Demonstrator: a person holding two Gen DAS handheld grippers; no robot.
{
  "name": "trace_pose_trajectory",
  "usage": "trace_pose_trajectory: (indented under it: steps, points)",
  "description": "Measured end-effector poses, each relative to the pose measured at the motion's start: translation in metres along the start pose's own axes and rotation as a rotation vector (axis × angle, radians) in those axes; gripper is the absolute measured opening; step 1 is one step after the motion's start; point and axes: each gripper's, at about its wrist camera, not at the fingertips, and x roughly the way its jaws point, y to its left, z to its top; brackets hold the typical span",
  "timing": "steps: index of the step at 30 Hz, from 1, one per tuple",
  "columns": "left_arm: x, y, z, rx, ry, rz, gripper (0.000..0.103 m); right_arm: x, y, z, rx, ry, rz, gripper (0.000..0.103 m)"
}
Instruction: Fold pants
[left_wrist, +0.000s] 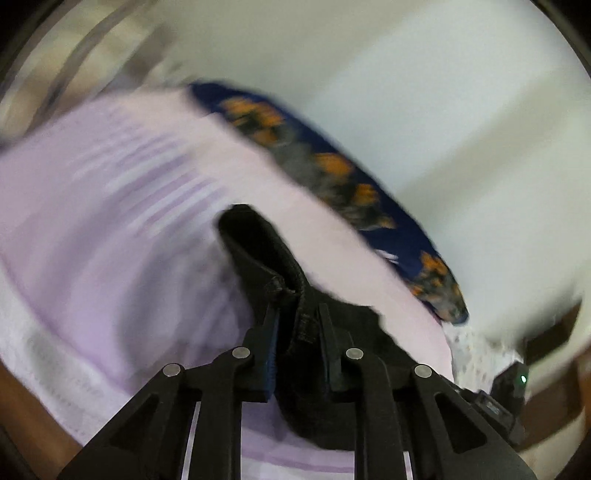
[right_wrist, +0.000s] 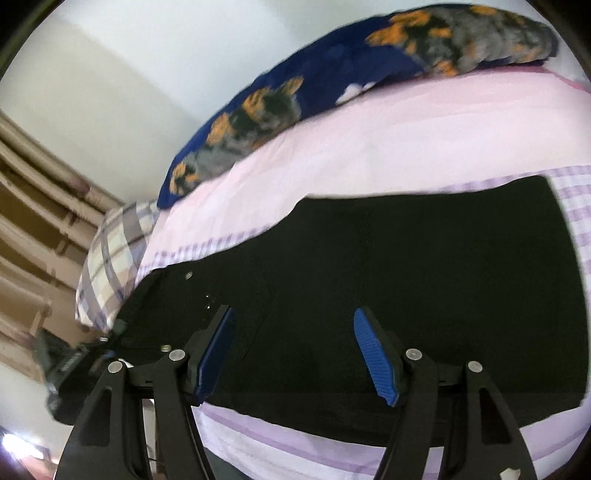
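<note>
Already the fold looks under way, though barely. The black pants (right_wrist: 406, 295) lie spread across the bed (right_wrist: 369, 147), on a pink and lilac striped sheet, with a blue and orange patterned blanket (right_wrist: 332, 70) bunched along the far side and a checked pillow (right_wrist: 110, 258) at the left end in the right wrist view.

The left hand-held gripper (left_wrist: 295, 314) is clenched on a seamed edge of the pants, a hem or waistband corner as far as I can tell; the dark cloth rises in a peak between its fingers and drapes away below. Its view is badly smeared, so finer detail there is lost.

The right hand-held gripper (right_wrist: 291, 354) is released, its blue pads standing well apart above the flat middle of the pants, with no cloth between them.

Judging by how things lie, most of the work remains. In the right wrist view the garment is one broad flat layer, with no finished crease visible; only the left end is picked up. What is left, I would say, is to carry that end across, lay it down squarely, and fold again.
</note>
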Motion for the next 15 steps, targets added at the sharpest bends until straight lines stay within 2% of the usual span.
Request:
trace_pose_trajectory:
  steps: [4, 8, 15]
  points:
    - [0.009, -0.077, -0.006, 0.19, 0.019, -0.084, 0.017, -0.033, -0.035, -0.001, 0.056, -0.071, -0.016, 0.065]
    - [0.039, -0.147, -0.034, 0.371, 0.099, -0.145, 0.017, -0.061, -0.07, -0.006, 0.112, -0.126, -0.022, 0.066]
    - [0.107, -0.211, -0.105, 0.548, 0.294, -0.193, 0.017, -0.093, -0.12, -0.02, 0.174, -0.203, -0.041, 0.066]
